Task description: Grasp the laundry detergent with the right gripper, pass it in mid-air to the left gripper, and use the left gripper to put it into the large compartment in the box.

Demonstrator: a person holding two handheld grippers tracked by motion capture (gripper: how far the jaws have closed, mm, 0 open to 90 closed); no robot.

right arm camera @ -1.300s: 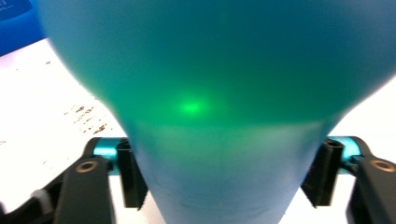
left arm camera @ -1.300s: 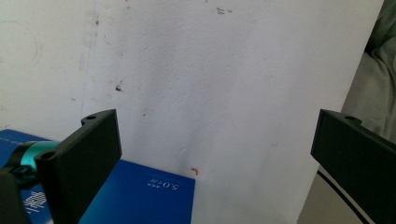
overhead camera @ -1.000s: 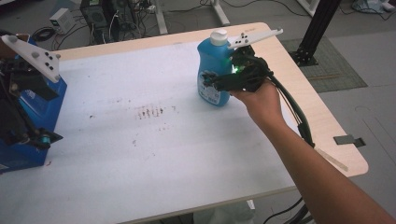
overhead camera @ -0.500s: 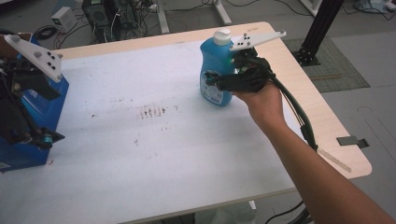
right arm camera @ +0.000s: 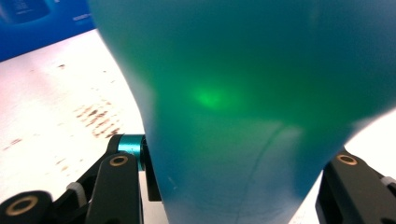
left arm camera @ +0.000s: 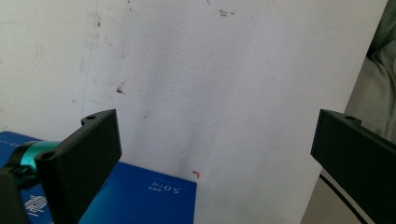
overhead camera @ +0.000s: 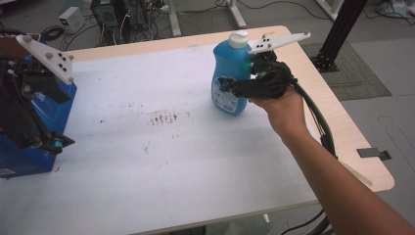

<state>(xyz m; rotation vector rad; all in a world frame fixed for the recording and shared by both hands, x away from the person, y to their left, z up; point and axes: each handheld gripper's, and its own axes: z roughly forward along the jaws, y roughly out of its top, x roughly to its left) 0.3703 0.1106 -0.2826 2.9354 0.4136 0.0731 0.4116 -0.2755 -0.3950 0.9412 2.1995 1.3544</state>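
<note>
A blue bottle (overhead camera: 227,56) with a white cap stands at the far right of the white table cover. My right gripper (overhead camera: 234,84) is shut on the blue bottle's lower body, and a hand holds the gripper from the right. In the right gripper view the bottle (right arm camera: 243,93) sits between both black jaws, with a green light spot on it. My left gripper (overhead camera: 46,139) is at the far left over a blue box (overhead camera: 22,161). In the left gripper view its jaws stand wide apart and open (left arm camera: 215,154), with nothing between them and the blue box (left arm camera: 140,196) below.
The white cover (overhead camera: 171,161) has dark stains (overhead camera: 164,117) near its middle. Bare wooden tabletop (overhead camera: 342,132) runs along the right edge. A black post (overhead camera: 342,29) and floor electronics (overhead camera: 112,14) stand beyond the far edge.
The right gripper and the bottle have shifted slightly to the right. The left gripper has stayed where it was.
</note>
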